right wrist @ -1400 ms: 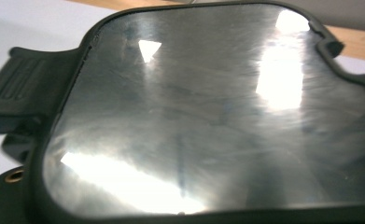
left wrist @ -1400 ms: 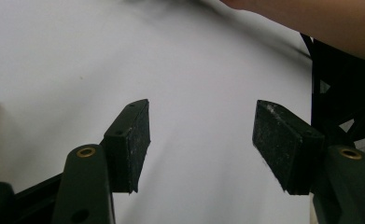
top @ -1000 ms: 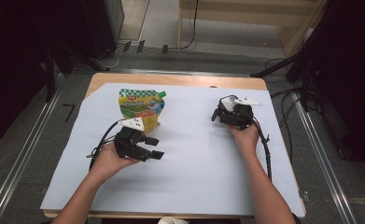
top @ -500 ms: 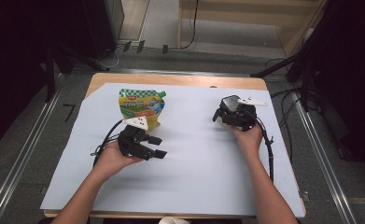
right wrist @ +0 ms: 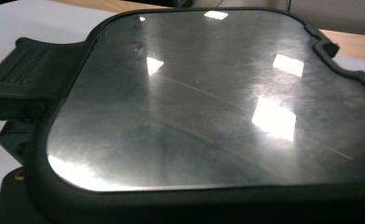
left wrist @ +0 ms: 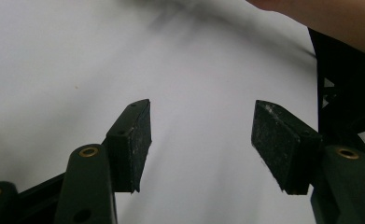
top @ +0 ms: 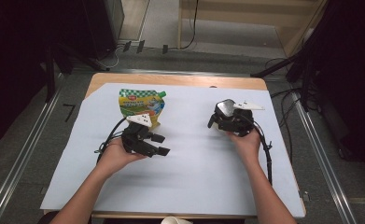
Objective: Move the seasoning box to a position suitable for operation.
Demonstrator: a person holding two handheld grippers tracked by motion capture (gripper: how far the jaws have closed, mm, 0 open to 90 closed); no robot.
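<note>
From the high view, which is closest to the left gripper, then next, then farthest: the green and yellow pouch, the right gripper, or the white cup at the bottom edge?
1. Green and yellow pouch, just behind the left gripper.
2. White cup, at the near table edge.
3. Right gripper, across the white sheet.
Cup and right gripper are close to call.

Wooden table (top: 180, 80), bare only along the twelve o'clock edge. White sheet (top: 189, 177) spread over nearly all of it. Green and yellow pouch (top: 140, 105) flat on the sheet toward eleven o'clock.
</note>
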